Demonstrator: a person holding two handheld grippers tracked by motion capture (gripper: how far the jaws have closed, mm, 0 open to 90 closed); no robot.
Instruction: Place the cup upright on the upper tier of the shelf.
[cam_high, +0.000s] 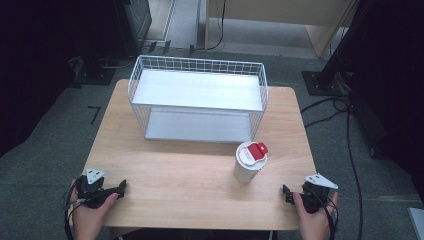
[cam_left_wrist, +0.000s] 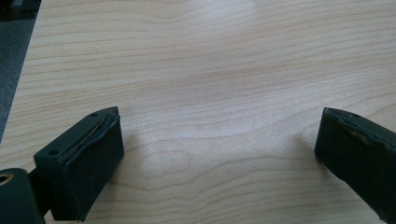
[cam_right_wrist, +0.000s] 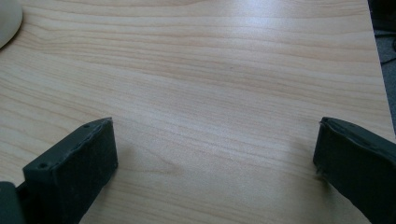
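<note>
A white cup with a white lid and a red tab (cam_high: 250, 161) stands upright on the wooden table (cam_high: 190, 170), right of centre and in front of the wire basket. Its rounded base (cam_right_wrist: 8, 21) peeks into the right gripper view at the top left. My left gripper (cam_high: 119, 189) rests at the table's front left corner, held in a hand, jaws wide apart over bare wood (cam_left_wrist: 219, 135). My right gripper (cam_high: 286, 192) sits at the front right corner, jaws also spread wide with nothing between them (cam_right_wrist: 217, 140).
A white wire basket (cam_high: 197, 97) with two flat shelves stands at the back middle of the table. Grey carpet surrounds the table, with black cables (cam_high: 350, 150) on the floor to the right and dark stands (cam_high: 325, 75) behind.
</note>
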